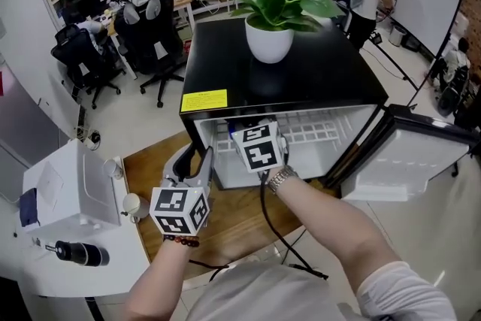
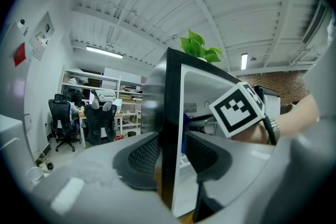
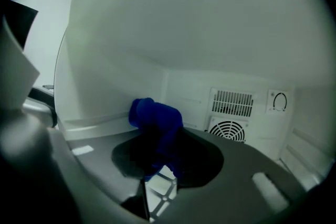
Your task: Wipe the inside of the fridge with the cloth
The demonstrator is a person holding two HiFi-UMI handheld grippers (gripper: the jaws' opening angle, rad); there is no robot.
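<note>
A small black fridge (image 1: 218,64) sits on a wooden table (image 1: 150,169) with a potted plant (image 1: 274,4) on top, seen from above by the person working at it.

At left, the left gripper (image 2: 173,150) is clamped on the front edge of the fridge's left wall, one pad (image 2: 144,152) outside and the other inside. Its jaws stand fairly wide because the wall is thick. This grip looks meant to brace the light fridge so it does not slide on the table during wiping.

In the middle, the right gripper (image 3: 163,164) reaches through the open front into the white cavity. From above only its marker cube (image 1: 259,148) shows. Its jaws are about half closed, pinching a bunched blue cloth (image 3: 156,120). The cloth sticks out ahead of the tips, so fabric rather than pads would meet the surfaces. It is inside the fridge, near the left inner wall and above a wire shelf (image 1: 312,130). Whether it touches the wall cannot be told. Further right, a fan grille (image 3: 228,131) sits on the back wall.

At right, the door (image 1: 409,162) is swung wide open, giving the arm free room. The wipe seems under way.
</note>
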